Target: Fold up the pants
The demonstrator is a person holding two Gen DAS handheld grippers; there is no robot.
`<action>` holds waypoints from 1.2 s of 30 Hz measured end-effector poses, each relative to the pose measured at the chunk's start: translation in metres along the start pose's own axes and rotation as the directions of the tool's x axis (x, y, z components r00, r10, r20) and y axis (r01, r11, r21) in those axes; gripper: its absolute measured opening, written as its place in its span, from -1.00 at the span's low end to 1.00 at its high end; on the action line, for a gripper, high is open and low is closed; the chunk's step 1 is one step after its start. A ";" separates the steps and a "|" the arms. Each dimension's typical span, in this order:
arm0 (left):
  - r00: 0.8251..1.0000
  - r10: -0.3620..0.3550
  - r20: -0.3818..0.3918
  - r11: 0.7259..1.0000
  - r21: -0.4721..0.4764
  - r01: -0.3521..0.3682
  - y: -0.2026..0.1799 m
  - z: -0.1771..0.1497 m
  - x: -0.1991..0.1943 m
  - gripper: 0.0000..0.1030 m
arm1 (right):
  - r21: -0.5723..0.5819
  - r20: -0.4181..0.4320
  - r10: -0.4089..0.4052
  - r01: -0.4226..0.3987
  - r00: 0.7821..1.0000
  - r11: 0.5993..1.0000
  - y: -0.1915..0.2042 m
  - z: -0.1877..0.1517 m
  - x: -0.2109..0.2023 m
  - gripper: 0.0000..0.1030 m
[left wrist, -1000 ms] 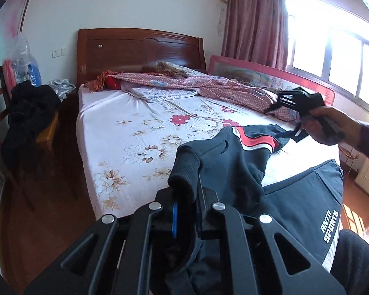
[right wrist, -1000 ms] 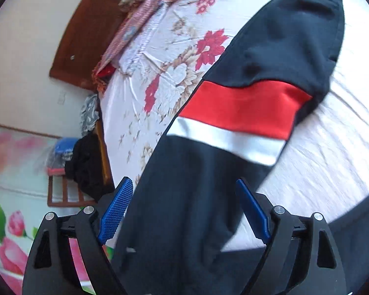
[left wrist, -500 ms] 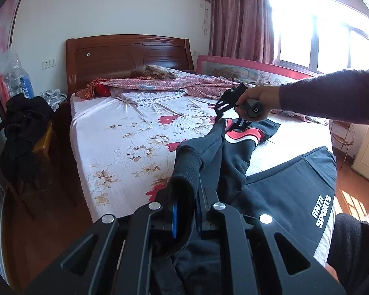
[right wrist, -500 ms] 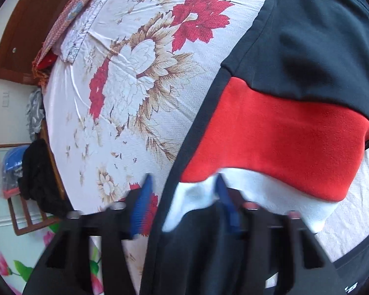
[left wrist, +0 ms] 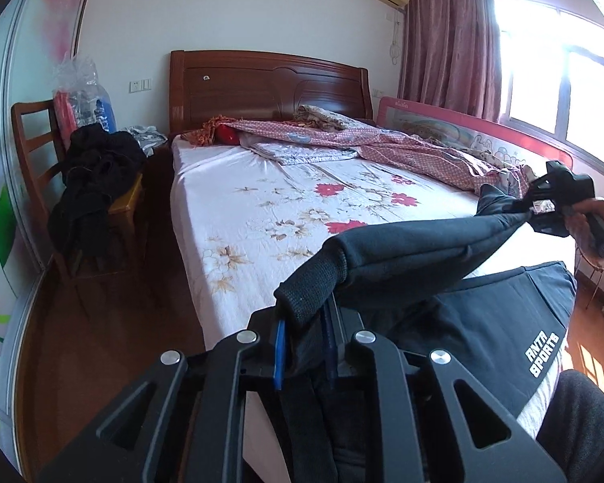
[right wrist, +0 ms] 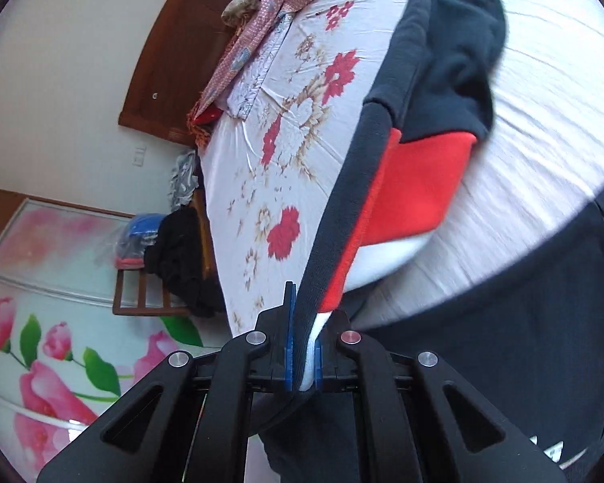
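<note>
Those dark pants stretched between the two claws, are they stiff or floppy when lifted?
Probably floppy: the pants leg sags between the left claw and the right claw. Likely thick, fairly weighty fleece, judging by its rounded folds. Probably not slippery; the ribbed cuff looks grippy.

both tongs are matte black: the left tongs [left wrist: 304, 348] and right tongs [right wrist: 303, 356] have blue pads, silver round screws and triangular cut-outs in the arms.
</note>
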State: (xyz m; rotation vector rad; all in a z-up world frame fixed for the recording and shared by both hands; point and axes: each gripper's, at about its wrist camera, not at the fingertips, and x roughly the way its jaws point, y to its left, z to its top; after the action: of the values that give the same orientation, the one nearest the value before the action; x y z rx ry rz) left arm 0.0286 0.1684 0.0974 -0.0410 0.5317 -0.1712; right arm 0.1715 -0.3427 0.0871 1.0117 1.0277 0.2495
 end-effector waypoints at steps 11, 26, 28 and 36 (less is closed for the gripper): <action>0.976 0.037 -0.215 0.997 -0.062 -0.051 0.010 -0.087 -0.001 -0.62 | 0.091 -0.047 -0.042 0.046 0.998 0.995 -0.095 -0.127 -0.015 -0.88; 0.946 0.294 -0.136 0.955 -0.012 -0.298 -0.007 -0.079 -0.031 0.24 | 0.052 -0.096 -0.127 0.133 0.987 0.990 -0.120 -0.141 -0.014 -0.88; 0.969 0.233 -0.082 0.972 0.062 -0.229 -0.041 -0.065 -0.029 0.53 | 0.054 -0.102 -0.125 0.131 0.987 0.990 -0.122 -0.140 -0.012 -0.88; 0.972 -0.015 -0.236 0.977 0.203 0.065 -0.143 -0.047 0.080 0.63 | 0.053 -0.116 -0.110 0.117 0.987 0.992 -0.130 -0.140 -0.008 -0.88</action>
State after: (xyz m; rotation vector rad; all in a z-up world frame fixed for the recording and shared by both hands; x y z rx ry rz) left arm 0.0507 0.0143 0.0288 0.1766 0.7456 -0.2732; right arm 0.0210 -0.3370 -0.0299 0.9981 1.1976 0.1842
